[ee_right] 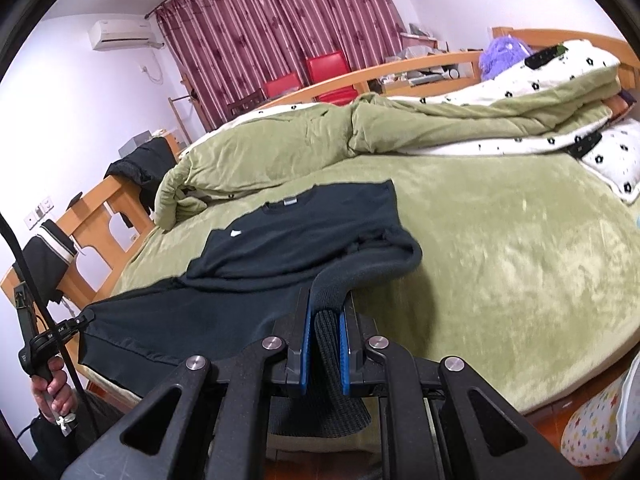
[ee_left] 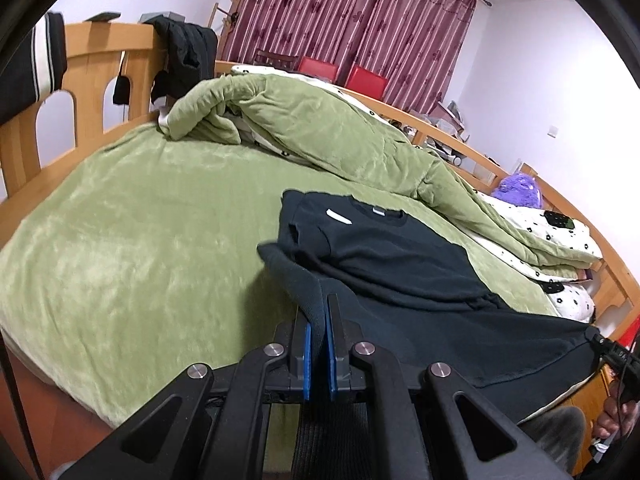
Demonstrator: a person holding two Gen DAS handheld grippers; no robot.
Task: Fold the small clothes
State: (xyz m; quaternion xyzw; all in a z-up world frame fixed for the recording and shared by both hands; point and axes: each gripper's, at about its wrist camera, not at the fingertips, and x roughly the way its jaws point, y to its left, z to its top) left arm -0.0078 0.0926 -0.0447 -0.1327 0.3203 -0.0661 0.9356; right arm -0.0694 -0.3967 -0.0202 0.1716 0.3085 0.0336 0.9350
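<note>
Dark sweater (ee_left: 384,248) on green bed (ee_left: 132,240), collar end lying flat, hem end lifted off the cover. Left gripper (ee_left: 320,336) and right gripper (ee_right: 325,340) fingers each clamped on a ribbed hem corner. Best carried level and taut toward collar, corners matched to shoulders before letting go.

Dark sweater (ee_right: 296,236) between right gripper (ee_right: 325,312) fingers (ee_right: 305,340)

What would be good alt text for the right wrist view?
The right gripper is shut on the ribbed hem of a dark sweatshirt, raising that end off a green bed cover. Behind lie a rumpled green quilt and maroon curtains.
</note>
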